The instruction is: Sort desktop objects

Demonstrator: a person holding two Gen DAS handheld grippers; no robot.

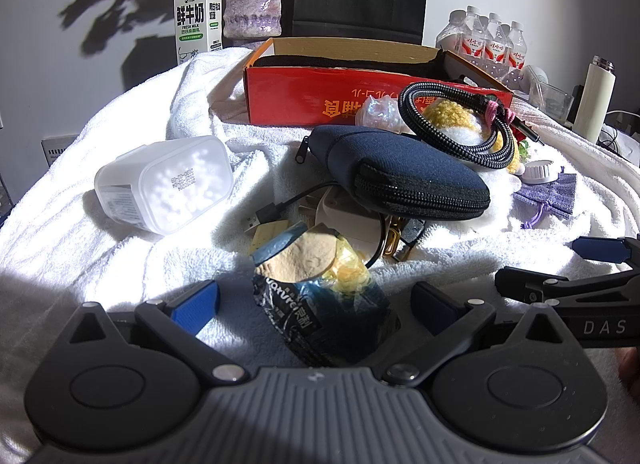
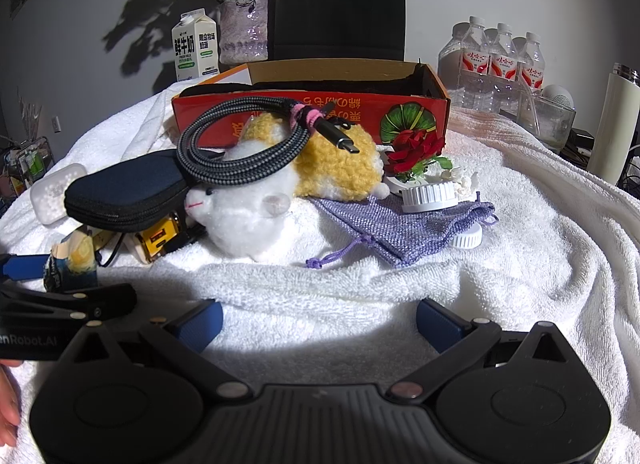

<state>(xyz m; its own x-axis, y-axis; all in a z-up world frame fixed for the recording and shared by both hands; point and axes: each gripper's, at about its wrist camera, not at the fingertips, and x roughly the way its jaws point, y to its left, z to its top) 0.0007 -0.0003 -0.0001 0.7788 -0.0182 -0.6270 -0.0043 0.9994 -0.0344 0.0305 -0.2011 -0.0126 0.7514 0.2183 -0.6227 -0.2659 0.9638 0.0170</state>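
White towel bears one plush toy, one cable (coiled); both claws, left and right, gape wide.

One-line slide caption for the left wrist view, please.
Open left gripper straddles a crumpled snack wrapper on the white towel, before a navy zip pouch.

A thick white terry towel, looped and rough, is the landmark. On it lies a navy pouch of matt woven cloth, and just beside the pouch a cable sheathed in braided black-and-grey fabric with a smooth metal plug. The toy under the cable is fluffy plush; the lilac bag beside it is coarse open-weave cloth. Behind stands a glossy printed cardboard box. The tub is frosted translucent plastic, the wrapper crinkled glossy film.
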